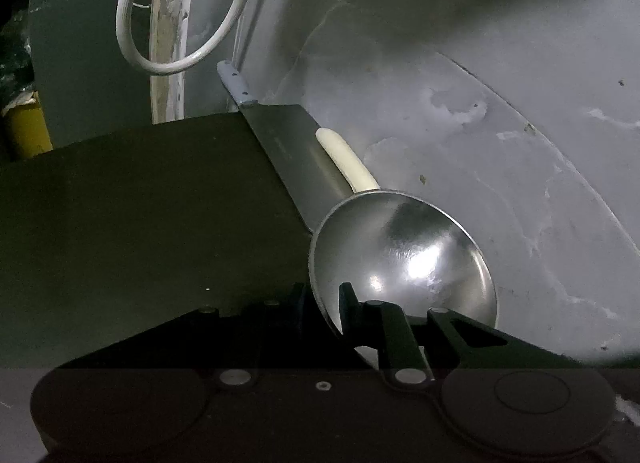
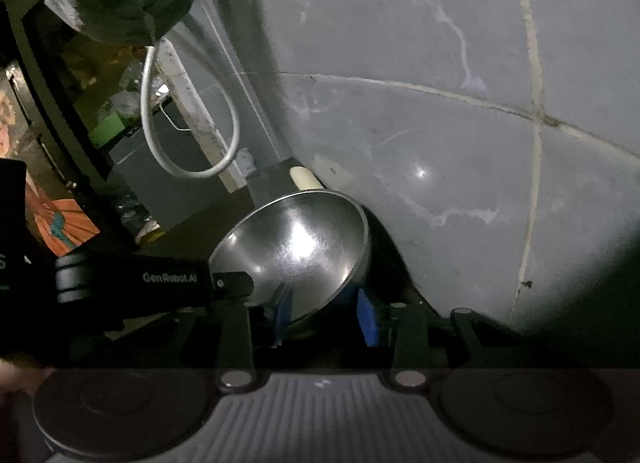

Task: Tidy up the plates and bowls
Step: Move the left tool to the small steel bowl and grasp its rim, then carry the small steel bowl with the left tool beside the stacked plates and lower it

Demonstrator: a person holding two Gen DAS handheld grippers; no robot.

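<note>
While the scene is dimly lit, a shiny steel bowl can be made out at the right edge of a dark table, tilted, with its hollow turned toward both cameras. In the left wrist view, the left gripper is seen narrowed onto the bowl's near left rim, one black finger inside the hollow and the other outside; the rim is pinched between them. In the right wrist view, the right gripper is closed partway around the bowl's near edge: one blue pad lies against the inside of the bowl, the other blue pad against its outer wall, so the bowl is held there too. The left gripper also appears in that view, reaching in from the left to the bowl's rim. Behind the bowl, a flat metal blade with a pale handle lies on the table's far right edge, and a cream rod rests just beside it, touching the bowl's far rim. A looped white cable hangs farther back. Grey tiled floor is seen to the right, below the table.
</note>
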